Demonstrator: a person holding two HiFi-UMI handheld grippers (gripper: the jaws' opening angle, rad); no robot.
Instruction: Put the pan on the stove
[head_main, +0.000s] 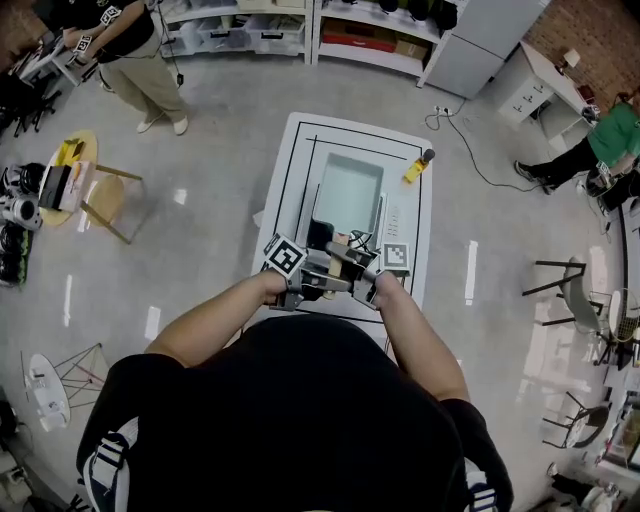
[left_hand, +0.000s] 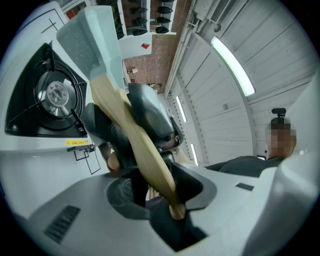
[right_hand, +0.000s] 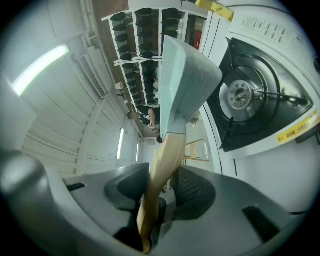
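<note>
A pale blue-green square pan (head_main: 347, 192) with a wooden handle (head_main: 338, 250) hangs in the air over the white table (head_main: 292, 170). Both grippers hold that handle. The left gripper (head_main: 322, 281) is shut on the handle (left_hand: 145, 155) near its end, with the pan (left_hand: 97, 42) rising ahead of it. The right gripper (head_main: 347, 266) is shut on the handle (right_hand: 159, 175) too, below the pan (right_hand: 189, 70). The black stove (head_main: 320, 233) lies on the table just under the pan. Its burner (left_hand: 56, 93) shows left of the pan in the left gripper view, and the burner (right_hand: 243, 96) shows to the right in the right gripper view.
A yellow object (head_main: 415, 170) lies at the table's far right corner. A person (head_main: 135, 50) stands at the back left. A round stool (head_main: 75, 170) with items is at the left, chairs (head_main: 575, 295) at the right, shelves (head_main: 300, 25) along the back wall.
</note>
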